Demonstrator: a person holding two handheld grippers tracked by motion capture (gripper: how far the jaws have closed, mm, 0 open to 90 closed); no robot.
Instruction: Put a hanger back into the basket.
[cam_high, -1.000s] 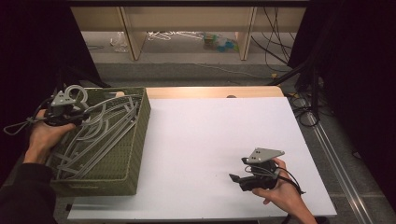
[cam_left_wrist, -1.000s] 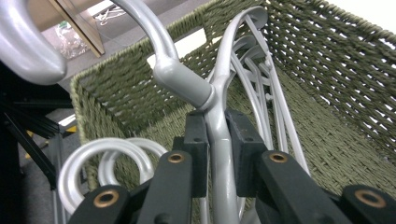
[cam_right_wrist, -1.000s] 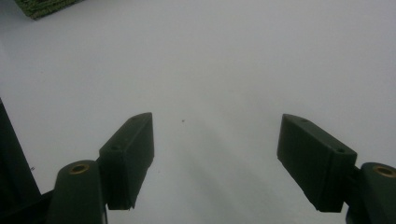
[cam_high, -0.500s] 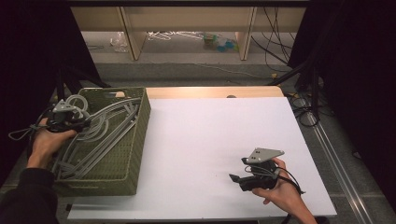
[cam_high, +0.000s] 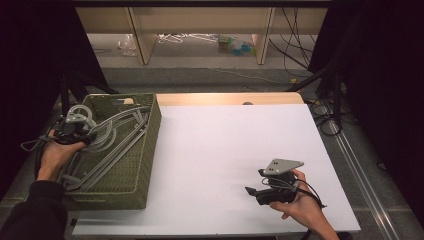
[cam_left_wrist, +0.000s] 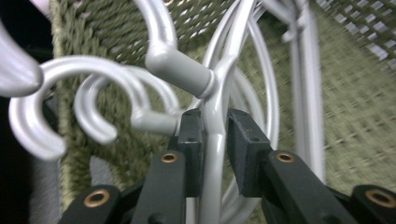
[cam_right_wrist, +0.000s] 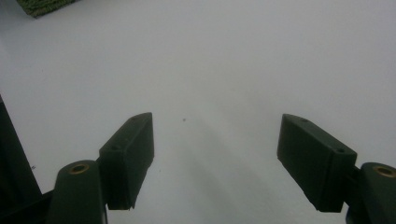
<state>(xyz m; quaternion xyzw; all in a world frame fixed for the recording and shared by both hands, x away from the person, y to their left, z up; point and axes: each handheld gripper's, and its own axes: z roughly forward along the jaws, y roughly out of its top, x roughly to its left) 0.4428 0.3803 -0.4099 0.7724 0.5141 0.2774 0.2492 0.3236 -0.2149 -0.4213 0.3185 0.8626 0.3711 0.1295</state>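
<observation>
Several grey plastic hangers (cam_high: 117, 131) lie in a green woven basket (cam_high: 150, 150) at the table's left. My left gripper (cam_high: 75, 131) hangs over the basket's far left corner. In the left gripper view its jaws (cam_left_wrist: 215, 123) straddle the neck of one grey hanger (cam_left_wrist: 212, 154) just below its hook. They have just been opening: the left pad still touches the neck and a thin gap shows at the right pad. My right gripper (cam_high: 252, 191) rests on the white tabletop (cam_high: 225, 145) at the front right. Its jaws (cam_right_wrist: 217, 140) stand wide open with nothing between them.
Other hanger hooks (cam_left_wrist: 98, 116) crowd just left of my left jaws. The basket's walls rise around the hangers. A wooden strip (cam_high: 225, 98) runs along the table's far edge, with shelving (cam_high: 200, 20) and cables beyond. Dark curtains flank both sides.
My left hand has sunk toward the basket with the hanger, which now lies lower among the others. My right hand has not moved.
</observation>
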